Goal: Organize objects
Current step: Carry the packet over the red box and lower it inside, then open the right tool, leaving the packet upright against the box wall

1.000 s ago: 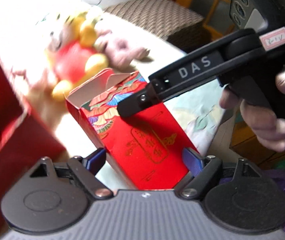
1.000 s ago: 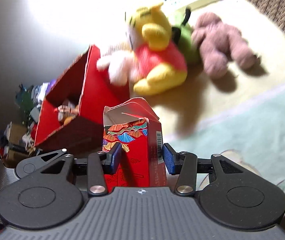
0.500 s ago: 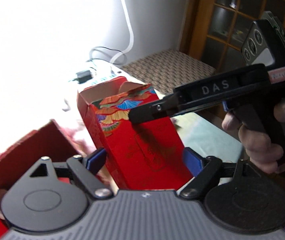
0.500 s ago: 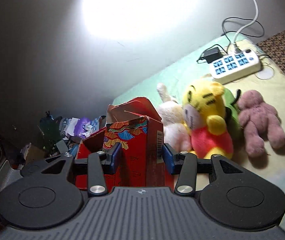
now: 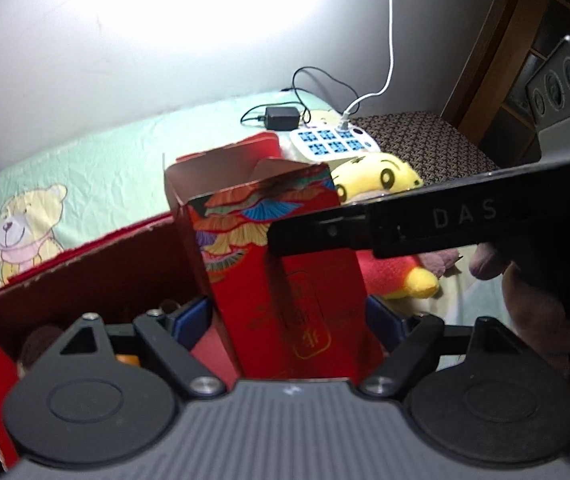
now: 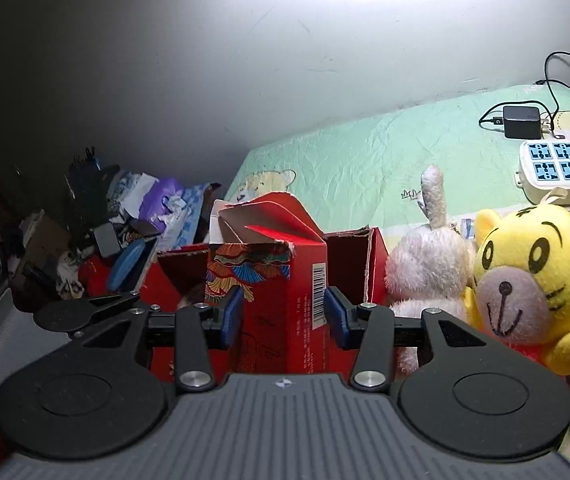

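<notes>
The small red carton (image 6: pixel 281 300) — glossy card, fan pattern near its torn-open flaps — stands upright over the big red cardboard box (image 5: pixel 97 264), pinched by the right gripper (image 6: pixel 283 316) on its narrow sides. The left gripper (image 5: pixel 285 324) straddles its broad face, blue pads wide and not clearly touching. The box's raw edge crowds the carton's left; right of it sit a fuzzy white rabbit (image 6: pixel 425 264) and yellow plush tiger (image 6: pixel 533 280) on the crinkled green sheet (image 6: pixel 365 152).
</notes>
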The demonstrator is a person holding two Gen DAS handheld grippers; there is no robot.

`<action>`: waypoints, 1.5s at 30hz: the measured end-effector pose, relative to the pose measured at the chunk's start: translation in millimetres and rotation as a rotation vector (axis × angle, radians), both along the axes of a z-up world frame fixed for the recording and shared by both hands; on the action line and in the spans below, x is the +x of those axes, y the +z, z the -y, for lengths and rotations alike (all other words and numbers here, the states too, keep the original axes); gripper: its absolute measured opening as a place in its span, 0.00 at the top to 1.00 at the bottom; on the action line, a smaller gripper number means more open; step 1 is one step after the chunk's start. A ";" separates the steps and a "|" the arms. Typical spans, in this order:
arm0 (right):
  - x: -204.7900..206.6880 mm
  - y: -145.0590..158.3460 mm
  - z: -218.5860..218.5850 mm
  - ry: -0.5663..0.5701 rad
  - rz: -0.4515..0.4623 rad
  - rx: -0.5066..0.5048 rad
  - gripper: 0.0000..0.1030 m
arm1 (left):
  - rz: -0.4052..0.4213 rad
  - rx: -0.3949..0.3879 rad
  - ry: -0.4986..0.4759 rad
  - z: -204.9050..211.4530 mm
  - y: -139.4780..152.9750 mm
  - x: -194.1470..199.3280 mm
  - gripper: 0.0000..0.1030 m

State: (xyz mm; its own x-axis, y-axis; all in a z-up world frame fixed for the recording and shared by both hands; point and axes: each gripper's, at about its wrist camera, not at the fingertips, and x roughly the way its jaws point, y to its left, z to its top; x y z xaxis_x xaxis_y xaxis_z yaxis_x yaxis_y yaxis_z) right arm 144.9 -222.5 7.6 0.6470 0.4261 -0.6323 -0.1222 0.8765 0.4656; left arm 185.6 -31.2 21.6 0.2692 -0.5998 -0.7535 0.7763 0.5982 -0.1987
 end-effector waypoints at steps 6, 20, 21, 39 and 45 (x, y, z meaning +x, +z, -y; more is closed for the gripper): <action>10.8 -24.0 -15.0 0.022 -0.086 -0.102 0.54 | -0.110 0.025 0.002 -3.8 -35.9 14.9 0.22; 16.3 -31.2 -24.9 -0.005 -0.130 -0.166 0.53 | -0.209 0.042 0.005 -4.3 -59.1 22.5 0.22; 16.0 -31.1 -23.8 -0.015 -0.133 -0.156 0.53 | -0.208 0.046 0.003 -3.3 -59.6 22.1 0.22; 4.6 -34.3 -13.6 -0.097 -0.113 -0.044 0.54 | -0.213 0.088 0.004 -2.1 -70.8 20.1 0.22; 2.8 -35.1 -18.8 -0.092 -0.086 -0.077 0.54 | -0.178 0.097 0.052 -13.0 -66.3 22.2 0.22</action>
State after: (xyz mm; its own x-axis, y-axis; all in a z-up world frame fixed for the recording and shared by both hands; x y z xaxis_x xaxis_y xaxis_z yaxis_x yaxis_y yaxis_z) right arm 147.7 -203.7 -27.5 0.6233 0.3159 -0.7153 -0.0025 0.9156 0.4022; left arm 207.8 -18.2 -44.8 0.1551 -0.5111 -0.8454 0.7019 0.6592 -0.2698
